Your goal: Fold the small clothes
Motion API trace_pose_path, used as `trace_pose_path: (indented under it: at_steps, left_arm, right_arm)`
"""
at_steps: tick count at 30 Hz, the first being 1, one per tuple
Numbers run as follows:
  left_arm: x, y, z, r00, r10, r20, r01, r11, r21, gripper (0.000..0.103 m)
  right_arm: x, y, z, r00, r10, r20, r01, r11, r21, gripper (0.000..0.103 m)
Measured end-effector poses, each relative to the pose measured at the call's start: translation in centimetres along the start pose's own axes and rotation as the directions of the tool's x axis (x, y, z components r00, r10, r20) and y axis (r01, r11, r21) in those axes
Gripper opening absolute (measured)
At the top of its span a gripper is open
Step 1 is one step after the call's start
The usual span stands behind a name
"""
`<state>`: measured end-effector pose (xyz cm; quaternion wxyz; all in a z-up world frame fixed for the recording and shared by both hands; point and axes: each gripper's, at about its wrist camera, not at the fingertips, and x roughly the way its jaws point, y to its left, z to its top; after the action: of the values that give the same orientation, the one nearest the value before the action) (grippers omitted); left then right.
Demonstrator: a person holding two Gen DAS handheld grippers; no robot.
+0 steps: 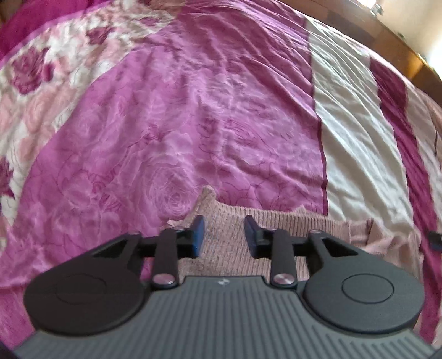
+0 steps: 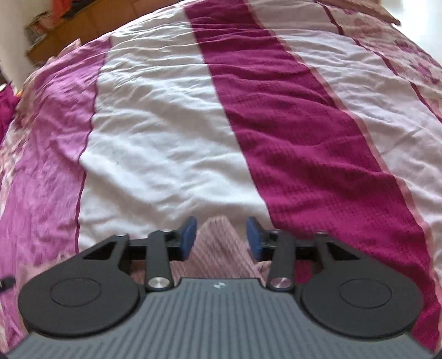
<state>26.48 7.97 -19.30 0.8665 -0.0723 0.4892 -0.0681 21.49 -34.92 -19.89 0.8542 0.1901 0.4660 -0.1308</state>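
Note:
A pale pink knitted garment (image 1: 232,243) lies on the bed. In the left wrist view my left gripper (image 1: 224,234) is open, and the garment's ribbed edge lies between and under its blue pads (image 1: 199,234). In the right wrist view my right gripper (image 2: 221,239) is open too, with a pointed fold of the same pink knit (image 2: 218,248) rising between its pads (image 2: 189,237). Neither pair of pads presses the cloth. Most of the garment is hidden beneath the gripper bodies.
The bed is covered by a quilt with pink rose print (image 1: 171,124), white bands (image 2: 154,143) and a dark magenta stripe (image 2: 317,154). A wooden headboard or shelf (image 1: 386,41) runs along the far edge. Clutter sits on a shelf (image 2: 52,24) at far left.

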Motion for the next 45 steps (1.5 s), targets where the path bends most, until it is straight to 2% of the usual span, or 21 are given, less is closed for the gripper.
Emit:
trace_pose_path:
  at_steps: [3,7,10,13,17,20,23,26,29,32,37,39,40,42,45]
  left_arm:
    - [0.3,-0.8,-1.0,1.000,-0.009,-0.028,0.011,0.998,0.066,0.035]
    - [1.1,-1.4,-2.9,0.997,-0.007,-0.073,0.015,0.994,0.106,0.035]
    - [1.6,-1.4,-4.5,0.995,-0.001,-0.104,0.011,0.995,0.100,0.035]
    - [1.9,-1.0,-5.9,0.993,0.006,-0.120,0.005,0.995,0.097,0.035]
    - [1.8,-0.7,-6.6,0.994,0.006,-0.110,0.004,0.996,0.086,0.035]
    - [1.7,-0.6,-6.6,0.994,0.005,-0.107,0.004,0.997,0.080,0.035]
    - [1.7,-0.3,-6.6,0.995,0.004,-0.103,0.004,0.998,0.070,0.035]
    - [1.5,0.1,-6.8,0.995,0.002,-0.098,0.004,0.998,0.063,0.035]
    - [1.2,0.3,-7.0,0.995,0.003,-0.095,0.004,0.997,0.075,0.035]
    - [1.1,0.4,-7.0,0.996,0.008,-0.092,0.000,0.996,0.092,0.035]
    - [1.0,0.9,-6.9,0.996,0.010,-0.091,-0.002,0.996,0.090,0.035]
    - [1.1,1.2,-6.8,0.996,0.009,-0.093,-0.001,0.996,0.087,0.035]
    - [1.2,1.3,-6.8,0.995,0.007,-0.096,0.001,0.996,0.084,0.035]
    - [1.3,1.4,-6.8,0.995,0.005,-0.098,0.002,0.997,0.074,0.035]
    - [0.8,1.1,-6.9,0.996,0.016,-0.092,-0.009,0.997,0.077,0.035]
  right_arm:
    - [-0.3,1.4,-1.7,0.997,0.072,-0.009,-0.072,0.994,-0.084,0.050]
    - [0.5,4.0,-3.2,0.981,0.167,-0.096,-0.185,0.957,-0.225,0.050]
    - [1.5,6.0,-3.8,0.979,0.173,-0.111,-0.199,0.927,-0.318,0.050]
    - [3.4,7.1,-3.1,0.954,0.239,-0.179,-0.281,0.920,-0.271,0.050]
    - [6.3,9.2,-2.2,0.921,0.277,-0.273,-0.345,0.906,-0.244,0.050]
    - [7.7,10.4,-1.4,0.897,0.330,-0.294,-0.392,0.901,-0.184,0.050]
    - [8.0,10.0,0.2,0.895,0.396,-0.206,-0.410,0.912,-0.027,0.050]
    - [7.6,9.2,1.5,0.890,0.437,-0.129,-0.428,0.899,0.091,0.050]
    - [7.1,9.5,1.6,0.899,0.409,-0.158,-0.410,0.912,0.031,0.050]
    - [6.1,9.9,0.7,0.917,0.349,-0.195,-0.371,0.924,-0.093,0.050]
    - [2.9,8.9,-3.3,0.926,0.308,-0.217,-0.354,0.908,-0.225,0.050]
    - [2.8,8.6,-5.1,0.929,0.281,-0.240,-0.339,0.906,-0.253,0.053]
    - [3.2,8.5,-6.0,0.932,0.253,-0.258,-0.320,0.910,-0.264,0.057]
    - [4.5,8.4,-7.2,0.943,0.188,-0.274,-0.265,0.924,-0.277,0.058]
    - [4.7,7.9,-7.7,0.952,0.200,-0.232,-0.252,0.942,-0.223,0.061]
